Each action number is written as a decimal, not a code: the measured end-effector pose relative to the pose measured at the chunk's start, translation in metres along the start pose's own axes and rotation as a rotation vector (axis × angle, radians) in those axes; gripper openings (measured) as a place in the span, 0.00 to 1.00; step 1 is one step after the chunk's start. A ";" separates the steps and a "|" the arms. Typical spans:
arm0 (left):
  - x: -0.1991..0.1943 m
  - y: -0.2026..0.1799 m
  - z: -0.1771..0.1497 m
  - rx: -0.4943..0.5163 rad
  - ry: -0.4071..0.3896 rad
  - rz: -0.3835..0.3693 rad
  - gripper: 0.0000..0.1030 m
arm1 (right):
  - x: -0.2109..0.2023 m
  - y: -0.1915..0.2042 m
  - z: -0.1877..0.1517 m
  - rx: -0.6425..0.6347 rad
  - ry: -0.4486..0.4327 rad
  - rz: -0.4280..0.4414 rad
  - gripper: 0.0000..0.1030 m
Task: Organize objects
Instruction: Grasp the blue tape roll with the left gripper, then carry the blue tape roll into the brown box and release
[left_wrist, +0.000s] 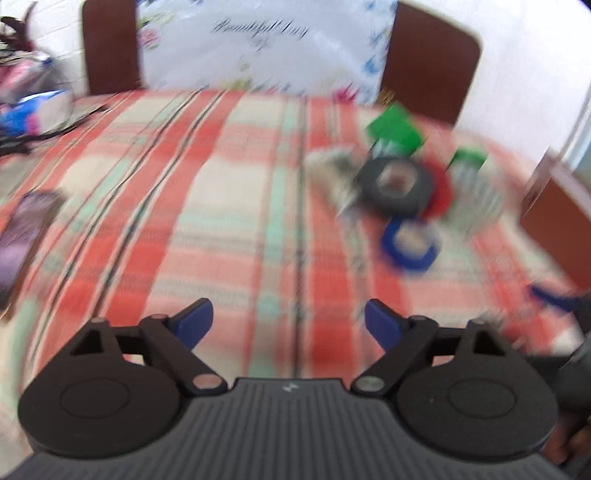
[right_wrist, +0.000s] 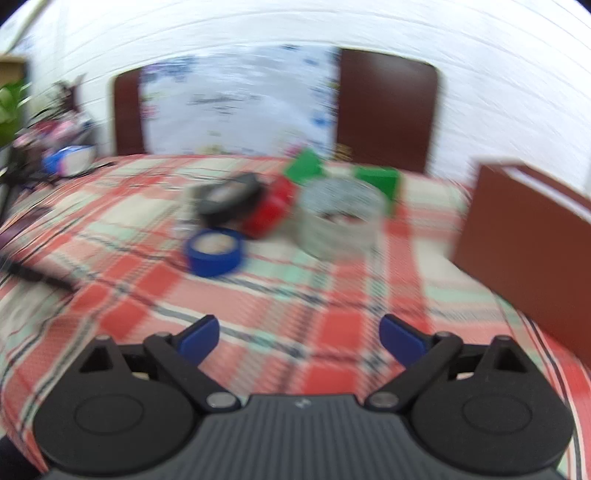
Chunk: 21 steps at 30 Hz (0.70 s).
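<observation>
Lying flat on the plaid-covered surface (right_wrist: 332, 314), hole up: blue tape roll (right_wrist: 215, 252), nearest of the cluster. Just beyond it, black tape roll (right_wrist: 227, 199), tilted, leaning against red tape roll (right_wrist: 273, 206), which stands nearly on edge. To the right, clear tape roll (right_wrist: 340, 221), hole up (much blurred). Behind these, two green blocks (right_wrist: 304, 166), shape hard to tell. Counted: four rolls, one of each colour.

Left claw (left_wrist: 289, 323) spread wide, empty, touching nothing, hovering near and left of the cluster. Right claw (right_wrist: 299, 338) likewise spread wide, released, nothing between its blue pads (right_wrist: 199, 338).
</observation>
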<state>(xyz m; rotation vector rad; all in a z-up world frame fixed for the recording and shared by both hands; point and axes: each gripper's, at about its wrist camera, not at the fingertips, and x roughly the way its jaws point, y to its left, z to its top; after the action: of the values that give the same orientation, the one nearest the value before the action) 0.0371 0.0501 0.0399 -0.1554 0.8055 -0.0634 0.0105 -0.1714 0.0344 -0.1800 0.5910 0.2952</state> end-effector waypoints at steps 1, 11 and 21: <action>0.005 -0.003 0.009 0.002 -0.001 -0.047 0.87 | 0.005 0.006 0.006 -0.026 0.004 0.018 0.86; 0.088 -0.041 0.045 0.017 0.149 -0.275 0.36 | 0.066 0.019 0.046 -0.024 0.067 0.153 0.65; 0.057 -0.065 0.034 0.045 0.098 -0.253 0.24 | 0.040 0.015 0.027 -0.010 -0.003 0.163 0.57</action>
<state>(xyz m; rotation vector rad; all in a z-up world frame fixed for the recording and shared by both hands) 0.1010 -0.0168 0.0328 -0.2126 0.8782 -0.3298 0.0509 -0.1413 0.0323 -0.1407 0.6021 0.4562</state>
